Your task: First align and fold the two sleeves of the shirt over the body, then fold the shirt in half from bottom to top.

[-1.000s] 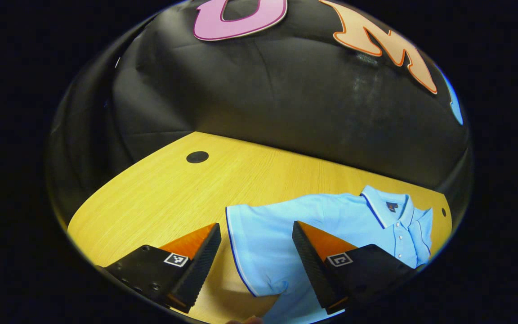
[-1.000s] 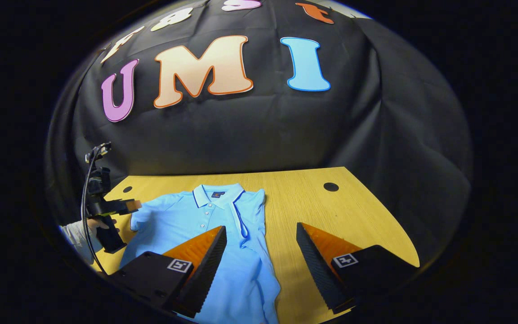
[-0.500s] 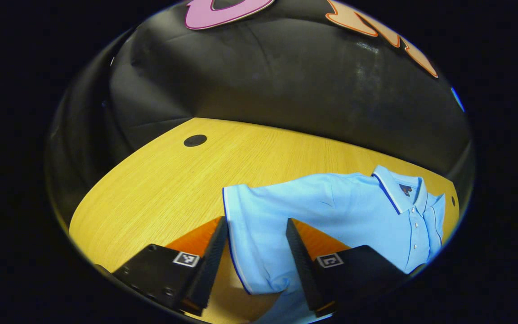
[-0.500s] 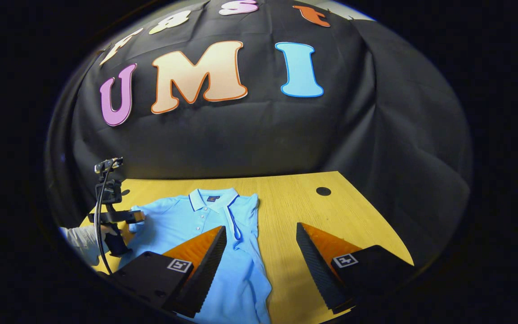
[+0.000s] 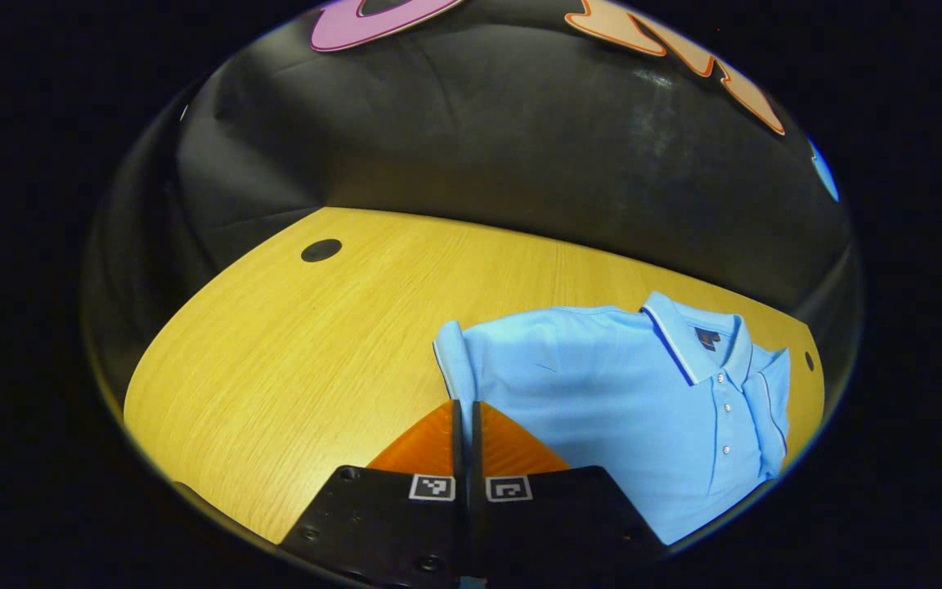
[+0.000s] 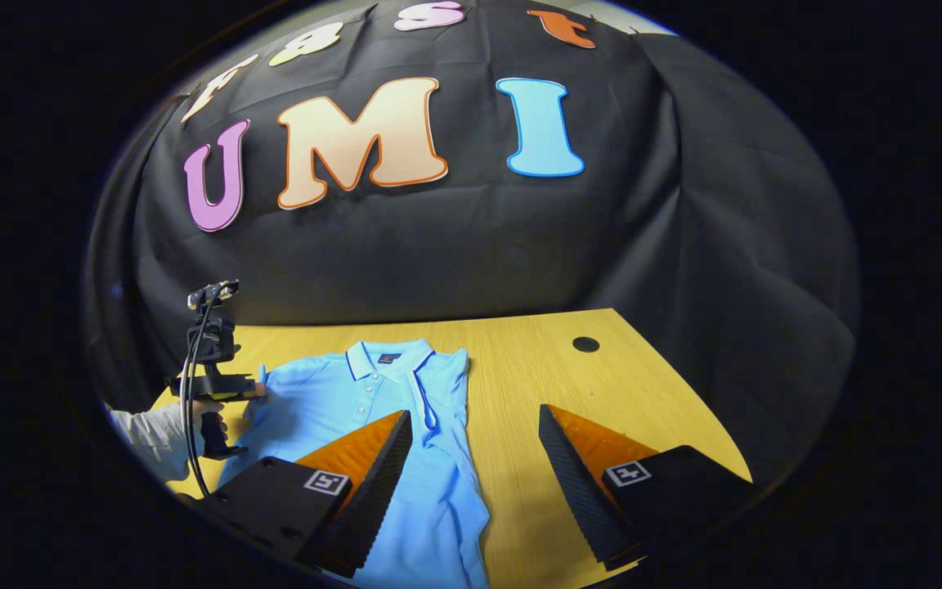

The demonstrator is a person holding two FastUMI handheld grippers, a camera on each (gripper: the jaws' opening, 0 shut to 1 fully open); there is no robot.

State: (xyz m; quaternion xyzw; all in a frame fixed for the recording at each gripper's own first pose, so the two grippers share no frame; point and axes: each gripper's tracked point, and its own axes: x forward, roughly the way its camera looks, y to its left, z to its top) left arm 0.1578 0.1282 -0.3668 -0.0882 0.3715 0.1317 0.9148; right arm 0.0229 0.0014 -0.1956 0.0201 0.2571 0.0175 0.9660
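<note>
Your left claw [image 5: 464,413] has just closed on the shirt [image 5: 626,401] sleeve [image 5: 450,360] edge on the worktop [image 5: 299,360], ready to fold inward; right claw [image 6: 475,446] hovers apart.

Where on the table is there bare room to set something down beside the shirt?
Two bare patches of table: one between the shirt's pinched sleeve and the dark hole; another right of the shirt, toward the second hole. Crowded where the left gripper grips the sleeve.
</note>
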